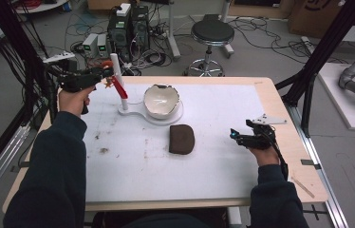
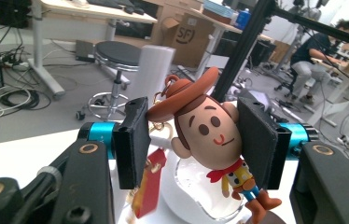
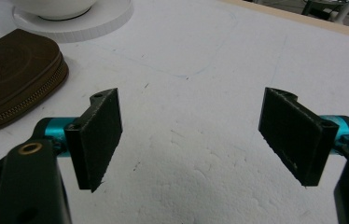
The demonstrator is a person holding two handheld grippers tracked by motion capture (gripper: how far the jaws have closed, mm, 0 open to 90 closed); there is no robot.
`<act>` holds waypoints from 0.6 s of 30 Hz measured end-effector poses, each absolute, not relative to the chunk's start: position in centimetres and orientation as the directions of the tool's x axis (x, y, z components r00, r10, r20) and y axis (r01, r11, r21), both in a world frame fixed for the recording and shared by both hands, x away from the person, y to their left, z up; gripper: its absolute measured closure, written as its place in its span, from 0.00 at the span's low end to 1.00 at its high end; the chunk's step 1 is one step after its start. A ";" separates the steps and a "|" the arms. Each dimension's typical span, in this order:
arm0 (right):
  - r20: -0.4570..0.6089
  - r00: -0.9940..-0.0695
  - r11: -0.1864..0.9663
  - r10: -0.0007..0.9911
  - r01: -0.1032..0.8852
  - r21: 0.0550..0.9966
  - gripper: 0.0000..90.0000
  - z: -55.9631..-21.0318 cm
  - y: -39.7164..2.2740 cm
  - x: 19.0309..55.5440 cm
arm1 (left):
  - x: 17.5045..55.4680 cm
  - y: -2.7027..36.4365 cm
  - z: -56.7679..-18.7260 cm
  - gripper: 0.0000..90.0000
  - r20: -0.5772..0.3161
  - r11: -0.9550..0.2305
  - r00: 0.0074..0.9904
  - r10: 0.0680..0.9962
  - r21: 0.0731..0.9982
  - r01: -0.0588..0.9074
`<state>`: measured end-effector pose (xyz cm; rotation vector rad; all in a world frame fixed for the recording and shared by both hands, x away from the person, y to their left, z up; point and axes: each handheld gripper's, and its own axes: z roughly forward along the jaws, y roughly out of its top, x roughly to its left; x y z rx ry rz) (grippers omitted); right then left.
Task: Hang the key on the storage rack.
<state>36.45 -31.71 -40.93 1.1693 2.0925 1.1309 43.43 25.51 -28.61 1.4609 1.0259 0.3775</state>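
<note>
Floor: grey concrete floor (image 1: 270, 52) lying strewn with cables | 12 o'clock: black round stool (image 1: 212, 32) standing beyond the table (image 1: 287, 137) | 11 o'clock: computer towers (image 1: 128, 29) sitting on the floor | 1 o'clock: cardboard boxes (image 1: 315, 16) resting | Sides: black frame posts (image 1: 325, 47) rising | Light: even indoor light falling.

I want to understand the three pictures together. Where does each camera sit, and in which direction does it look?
High view: above the person's side, looking forward and down on the table; both forearms and both tongs, left and right, show.
Left gripper view: rides on the left tongs, looking level past the table edge into the room; its pads grip a cowboy doll.
Right gripper view: rides on the right tongs, looking down at the table; pads apart, nothing between.
Shared: the brown pouch shows in the high and right gripper views.
</note>
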 end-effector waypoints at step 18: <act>-0.020 -0.526 0.301 0.850 0.455 0.838 0.24 -41.0 -31.5 36.4 | 42.9 26.9 -32.5 0.49 -0.223 0.037 0.466 0.856 0.926 0.376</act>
